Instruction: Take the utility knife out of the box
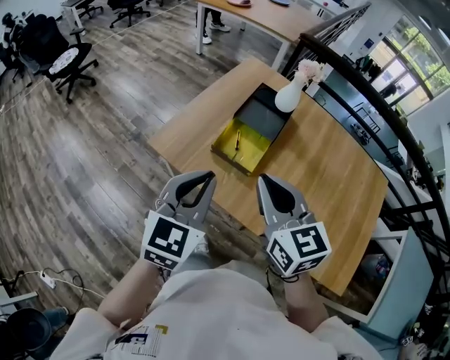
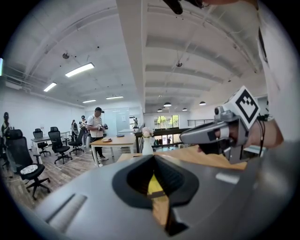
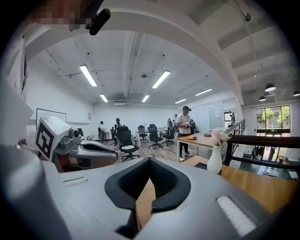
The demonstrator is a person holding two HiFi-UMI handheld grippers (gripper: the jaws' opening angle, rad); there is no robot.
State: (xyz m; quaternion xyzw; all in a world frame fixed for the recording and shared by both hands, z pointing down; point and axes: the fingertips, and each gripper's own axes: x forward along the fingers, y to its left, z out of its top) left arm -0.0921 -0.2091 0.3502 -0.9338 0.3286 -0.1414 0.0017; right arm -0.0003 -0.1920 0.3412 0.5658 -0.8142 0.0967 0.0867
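An open box with a yellow inside and a black lid lies on the wooden table. A slim utility knife rests in the yellow half. Both grippers hover at the table's near edge, short of the box and pointing toward it. My left gripper is shut with nothing in it, and through its jaw loop a strip of the yellow box shows. My right gripper is likewise shut and empty, beside the left one.
A white vase with pale flowers stands just behind the box's lid. A black railing runs along the table's far right side. Office chairs and another table stand farther off, with a person beside that table.
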